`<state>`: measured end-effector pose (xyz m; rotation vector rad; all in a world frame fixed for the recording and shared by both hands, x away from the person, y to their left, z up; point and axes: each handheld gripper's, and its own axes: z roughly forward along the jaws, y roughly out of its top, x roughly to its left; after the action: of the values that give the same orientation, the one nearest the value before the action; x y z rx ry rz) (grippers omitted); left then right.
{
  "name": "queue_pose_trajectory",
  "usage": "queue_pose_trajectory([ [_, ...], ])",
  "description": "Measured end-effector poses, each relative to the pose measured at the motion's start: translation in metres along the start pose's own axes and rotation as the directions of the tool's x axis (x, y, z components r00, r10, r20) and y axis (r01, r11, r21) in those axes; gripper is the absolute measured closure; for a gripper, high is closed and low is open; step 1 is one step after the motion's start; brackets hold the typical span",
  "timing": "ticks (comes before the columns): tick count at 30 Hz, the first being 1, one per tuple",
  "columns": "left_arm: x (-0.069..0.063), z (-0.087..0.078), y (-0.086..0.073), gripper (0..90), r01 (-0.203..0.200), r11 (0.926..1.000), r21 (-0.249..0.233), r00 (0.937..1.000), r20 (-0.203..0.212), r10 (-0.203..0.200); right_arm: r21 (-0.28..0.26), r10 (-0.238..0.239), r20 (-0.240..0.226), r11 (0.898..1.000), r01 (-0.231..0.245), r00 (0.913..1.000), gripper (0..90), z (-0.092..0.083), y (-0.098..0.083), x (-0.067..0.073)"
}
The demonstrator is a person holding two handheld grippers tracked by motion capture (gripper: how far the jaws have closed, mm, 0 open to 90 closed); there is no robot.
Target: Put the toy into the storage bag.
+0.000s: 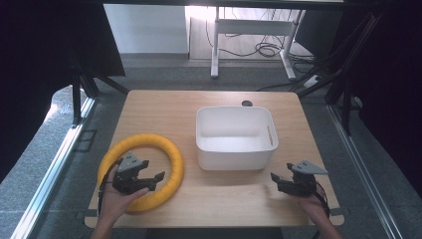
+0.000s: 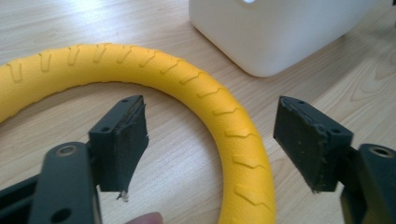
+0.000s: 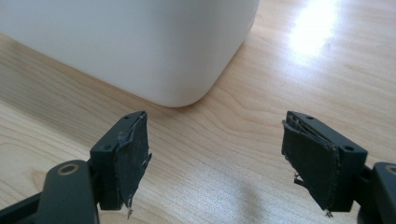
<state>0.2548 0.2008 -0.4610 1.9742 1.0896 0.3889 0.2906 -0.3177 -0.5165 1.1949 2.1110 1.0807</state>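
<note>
A light wooden table stands on grey carpet, with a white desk frame and loose cables on the floor beyond its far edge. Left of the white bin (open-topped, near the table's middle) lies the yellow ring, flat on the wood; the left gripper hangs over the ring's near-right arc, jaws wide apart with the ring between them but untouched. To the bin's near right, the right gripper hovers over bare wood, jaws spread and holding nothing.

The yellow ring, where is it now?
In the high view the ring lies flat on the table's left side, beside the white bin, under the left tongs.
</note>
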Motion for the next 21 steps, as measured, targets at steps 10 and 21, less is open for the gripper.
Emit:
queue_pose_trajectory([
  [10,-0.021,-0.005,-0.020,29.2,-0.030,0.9965,0.078,0.9993,0.023,0.029,0.013,-0.002,-0.007,1.000,0.002,1.0000,24.5,0.001,0.001,0.007],
  [21,-0.027,0.032,-0.024,28.9,-0.096,0.9700,0.223,0.9950,0.049,0.087,0.043,-0.006,-0.004,0.999,0.006,1.0000,24.7,0.004,-0.002,0.008],
])
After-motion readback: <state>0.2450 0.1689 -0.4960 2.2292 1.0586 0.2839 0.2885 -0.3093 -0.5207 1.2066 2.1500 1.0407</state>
